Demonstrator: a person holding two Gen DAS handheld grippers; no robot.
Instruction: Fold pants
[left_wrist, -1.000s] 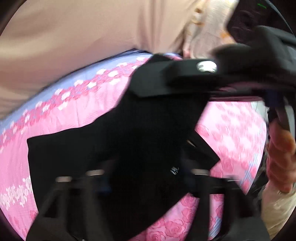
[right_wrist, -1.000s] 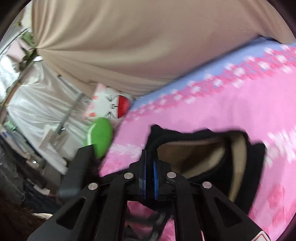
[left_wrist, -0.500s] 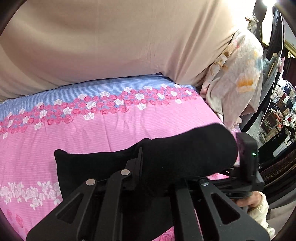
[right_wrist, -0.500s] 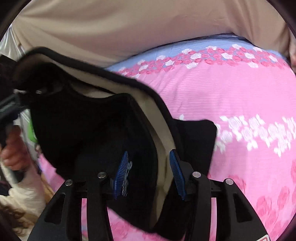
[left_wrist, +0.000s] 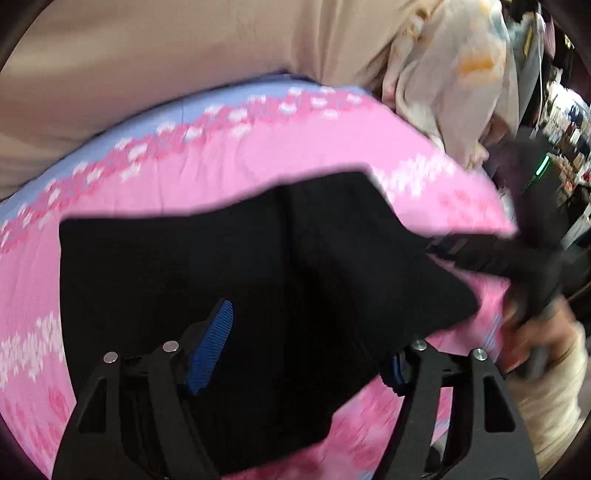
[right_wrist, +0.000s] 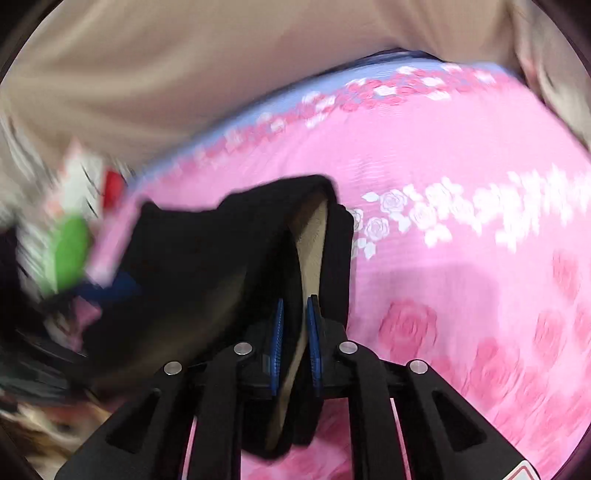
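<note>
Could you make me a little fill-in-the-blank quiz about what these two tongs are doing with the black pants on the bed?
1. The right tongs are ____ on a fold of the black pants.
2. The left tongs are ____, their blue pads spread wide with the pants between them.
3. The pants lie on a bedsheet that is mostly ____ with a rose print.
4. The lining showing inside the pants near the right tongs is ____ in colour.

Missing words: shut; open; pink; beige
</note>
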